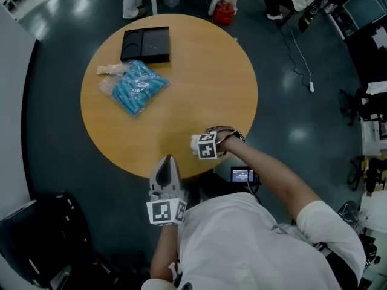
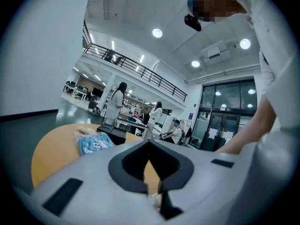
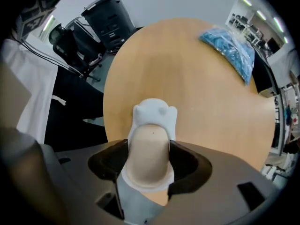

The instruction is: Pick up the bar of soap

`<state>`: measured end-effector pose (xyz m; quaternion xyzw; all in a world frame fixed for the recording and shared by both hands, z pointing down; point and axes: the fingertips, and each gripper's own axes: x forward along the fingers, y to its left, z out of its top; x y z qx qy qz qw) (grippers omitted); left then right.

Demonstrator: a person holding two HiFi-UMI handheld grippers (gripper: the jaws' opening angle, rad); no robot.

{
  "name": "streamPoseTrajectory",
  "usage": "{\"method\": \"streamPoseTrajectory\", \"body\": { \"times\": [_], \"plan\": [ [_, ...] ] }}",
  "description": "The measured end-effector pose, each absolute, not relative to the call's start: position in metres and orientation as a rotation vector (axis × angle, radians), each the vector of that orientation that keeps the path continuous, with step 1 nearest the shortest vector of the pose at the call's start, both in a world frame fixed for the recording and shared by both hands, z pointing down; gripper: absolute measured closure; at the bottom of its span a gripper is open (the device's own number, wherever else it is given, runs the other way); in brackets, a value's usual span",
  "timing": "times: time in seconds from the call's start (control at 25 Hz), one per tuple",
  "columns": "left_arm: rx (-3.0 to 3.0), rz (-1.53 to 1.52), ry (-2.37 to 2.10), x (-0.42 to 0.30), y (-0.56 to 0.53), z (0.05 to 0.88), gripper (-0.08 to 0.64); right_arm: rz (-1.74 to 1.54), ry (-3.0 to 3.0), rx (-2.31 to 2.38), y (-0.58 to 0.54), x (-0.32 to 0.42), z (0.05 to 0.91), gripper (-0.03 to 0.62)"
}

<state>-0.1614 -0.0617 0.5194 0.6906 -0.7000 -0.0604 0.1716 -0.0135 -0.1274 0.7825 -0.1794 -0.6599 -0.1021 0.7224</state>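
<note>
Over on the left of the table (image 1: 211,71) sit the black tray (image 1: 146,43) and the blue bag (image 1: 136,86), well away from the action. The left hand-held gripper (image 1: 169,159) hangs just off the table's near edge with its jaws together and nothing in them.

Further right, the right hand-held gripper (image 3: 149,149) has its jaws spread wide, and the bar of soap (image 3: 151,116) sits right between them on the table near the near edge. The dark pads stand close along its flanks, but it doesn't look clamped.

The soap looks a stiff, smooth, rounded little block, probably light but slippery. I'd take it across the straight middle of its sides, not the curved ends, with a firm, even squeeze so it can't squirt out.
</note>
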Motion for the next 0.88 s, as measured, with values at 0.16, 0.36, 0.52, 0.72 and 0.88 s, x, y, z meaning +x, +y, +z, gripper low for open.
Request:
{"method": "streamPoseTrajectory", "body": {
  "times": [0.16, 0.36, 0.52, 0.72, 0.88],
  "plan": [
    [1.934, -0.194, -2.001, -0.169, -0.064, 0.52, 0.554, -0.24, -1.369, -0.423, -0.128, -0.014, 0.788, 0.318],
    [1.923, -0.202, -2.001, -0.17, -0.061, 0.52, 0.554, -0.221, -1.419, -0.405, -0.129, -0.017, 0.785, 0.324],
    [1.926, -0.196, -1.989, -0.167, -0.058, 0.522, 0.554, -0.165, -1.541, -0.352, -0.128, -0.016, 0.774, 0.331],
    [1.926, -0.199, -1.969, -0.164, -0.062, 0.525, 0.554, -0.126, -1.675, -0.292, -0.131, -0.019, 0.76, 0.334],
    [1.951, -0.193, -1.951, -0.158, -0.068, 0.525, 0.554, -0.099, -1.767, -0.238, -0.135, -0.022, 0.749, 0.334]
  ]
}}
